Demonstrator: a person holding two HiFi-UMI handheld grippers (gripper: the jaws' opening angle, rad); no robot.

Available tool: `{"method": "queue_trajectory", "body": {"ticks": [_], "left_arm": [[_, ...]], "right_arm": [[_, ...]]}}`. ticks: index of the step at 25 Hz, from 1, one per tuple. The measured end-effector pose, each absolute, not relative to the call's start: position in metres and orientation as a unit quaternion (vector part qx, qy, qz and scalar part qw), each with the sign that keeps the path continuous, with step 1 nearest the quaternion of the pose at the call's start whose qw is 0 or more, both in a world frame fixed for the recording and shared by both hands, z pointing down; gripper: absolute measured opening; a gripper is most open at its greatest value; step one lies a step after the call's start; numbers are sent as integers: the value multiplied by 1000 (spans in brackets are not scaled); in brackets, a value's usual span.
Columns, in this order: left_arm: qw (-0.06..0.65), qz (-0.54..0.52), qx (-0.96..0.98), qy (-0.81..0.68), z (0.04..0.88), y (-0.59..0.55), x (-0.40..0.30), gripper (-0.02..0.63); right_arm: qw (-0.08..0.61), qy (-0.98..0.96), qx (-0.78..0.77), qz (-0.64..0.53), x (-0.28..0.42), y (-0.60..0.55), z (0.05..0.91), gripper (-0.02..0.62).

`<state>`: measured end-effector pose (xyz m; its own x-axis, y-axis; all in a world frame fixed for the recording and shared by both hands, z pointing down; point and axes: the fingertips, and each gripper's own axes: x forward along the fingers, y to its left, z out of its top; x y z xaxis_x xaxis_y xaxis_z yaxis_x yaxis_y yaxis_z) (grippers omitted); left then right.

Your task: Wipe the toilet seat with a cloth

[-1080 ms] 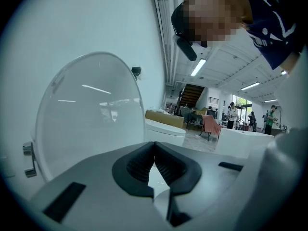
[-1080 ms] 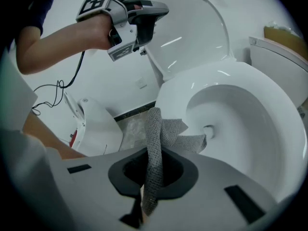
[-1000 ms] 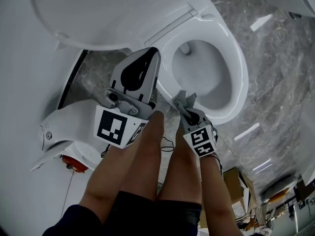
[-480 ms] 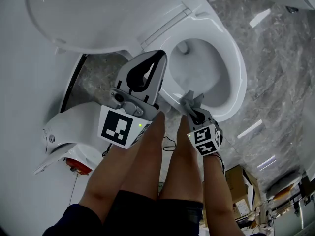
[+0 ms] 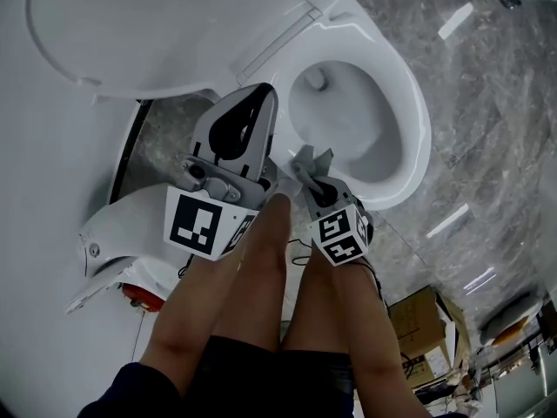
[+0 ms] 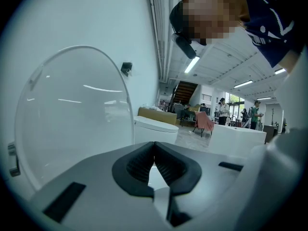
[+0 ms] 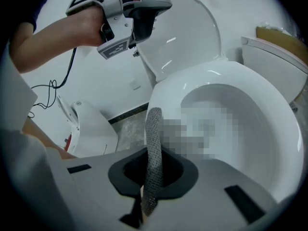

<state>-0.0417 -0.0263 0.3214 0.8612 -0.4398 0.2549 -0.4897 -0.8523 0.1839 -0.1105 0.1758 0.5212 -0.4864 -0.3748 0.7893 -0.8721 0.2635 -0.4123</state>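
My right gripper (image 7: pixel 153 179) is clamped on the grey knitted cloth (image 7: pixel 154 129), which stands upright at centre frame, close to the white oval toilet seat (image 7: pixel 226 75), I think for wiping. My left gripper (image 6: pixel 154 153) is shut on nothing and stays clear beside the raised white lid (image 6: pixel 72 119).

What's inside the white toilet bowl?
The white toilet bowl shows only bare walls and a round opening at its back. The grey cloth in the right gripper covers part of its near rim.
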Motion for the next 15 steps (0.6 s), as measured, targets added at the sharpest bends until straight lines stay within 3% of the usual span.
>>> {"method": "queue_trajectory", "body": {"ticks": [11, 15], "left_arm": [[121, 99, 963, -219, 318, -13, -18, 20], [120, 100, 965, -211, 318, -9, -12, 20]], "right_arm": [[331, -616, 540, 469, 12, 263, 530, 29], [335, -594, 564, 467, 18, 268, 529, 29]]}}
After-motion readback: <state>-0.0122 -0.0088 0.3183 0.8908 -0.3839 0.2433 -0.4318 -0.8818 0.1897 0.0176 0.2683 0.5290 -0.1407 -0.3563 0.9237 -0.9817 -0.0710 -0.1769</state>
